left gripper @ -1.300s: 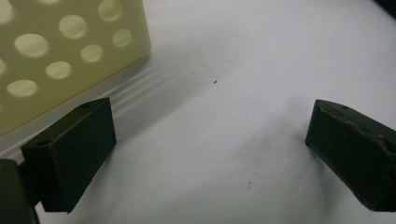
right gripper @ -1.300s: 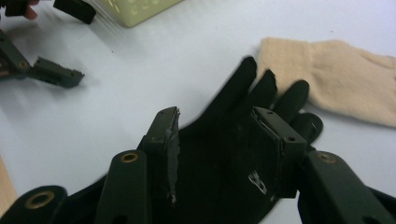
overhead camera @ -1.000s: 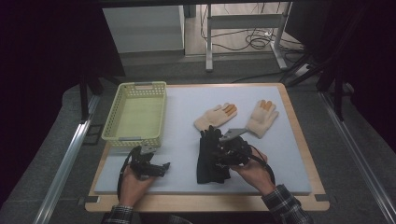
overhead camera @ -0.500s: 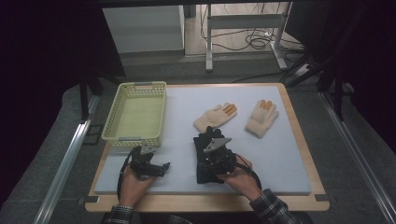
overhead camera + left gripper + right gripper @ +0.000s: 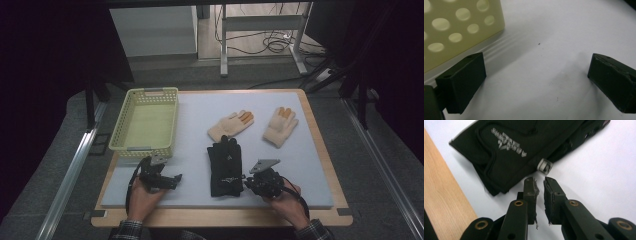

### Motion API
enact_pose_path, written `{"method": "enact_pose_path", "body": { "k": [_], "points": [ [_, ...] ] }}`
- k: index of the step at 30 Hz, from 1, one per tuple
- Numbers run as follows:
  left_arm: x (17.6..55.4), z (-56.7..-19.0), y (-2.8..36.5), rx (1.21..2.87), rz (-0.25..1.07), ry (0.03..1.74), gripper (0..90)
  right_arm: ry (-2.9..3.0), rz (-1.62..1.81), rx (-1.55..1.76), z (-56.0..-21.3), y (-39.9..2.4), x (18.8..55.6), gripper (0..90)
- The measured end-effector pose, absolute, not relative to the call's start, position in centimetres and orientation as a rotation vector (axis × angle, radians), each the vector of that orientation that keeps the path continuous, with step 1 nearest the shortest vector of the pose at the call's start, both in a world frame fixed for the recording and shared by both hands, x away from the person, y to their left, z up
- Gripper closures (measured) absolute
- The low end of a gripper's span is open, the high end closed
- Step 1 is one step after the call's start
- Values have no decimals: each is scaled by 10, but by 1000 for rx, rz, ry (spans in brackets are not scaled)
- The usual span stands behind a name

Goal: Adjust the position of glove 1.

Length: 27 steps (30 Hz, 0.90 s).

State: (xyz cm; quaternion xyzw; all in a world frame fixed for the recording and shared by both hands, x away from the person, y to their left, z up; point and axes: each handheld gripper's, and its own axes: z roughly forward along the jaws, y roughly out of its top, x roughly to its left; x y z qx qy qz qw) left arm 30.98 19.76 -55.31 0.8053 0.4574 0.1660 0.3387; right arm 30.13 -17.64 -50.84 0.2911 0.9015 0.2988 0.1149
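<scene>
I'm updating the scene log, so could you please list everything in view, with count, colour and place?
black gloves: a stack, count unclear, black, near middle of the mat
tan gloves: two, tan with orange fingertips, one behind the black gloves, one to its right
basket: one, pale yellow, far left of the mat
mat: one, white, covering the table
table: one, wooden, rim showing around the mat
left gripper: black, jaws wide apart, before the basket
right gripper: black, jaws have just been closing, almost shut with nothing between them, beside the black gloves' cuff
</scene>
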Motion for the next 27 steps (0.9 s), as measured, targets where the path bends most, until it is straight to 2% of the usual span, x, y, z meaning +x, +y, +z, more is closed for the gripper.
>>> {"method": "enact_pose_path", "body": {
  "k": [6, 11, 16, 21, 27],
  "points": [
    [310, -553, 198, 2097, 434, 1191, 20, 2678, 937, 813, -511, -165, 289, 781],
    [310, -553, 198, 2098, 434, 1190, 21, 2719, 940, 748, -507, -153, 284, 735],
    [310, -553, 197, 2095, 432, 1193, 21, 2631, 950, 814, -493, -170, 299, 710],
    [310, -553, 197, 2097, 432, 1192, 21, 2546, 985, 824, -487, -158, 326, 577],
    [310, -553, 197, 2094, 431, 1193, 21, 2446, 1016, 951, -490, -136, 379, 434]
  ]
}}
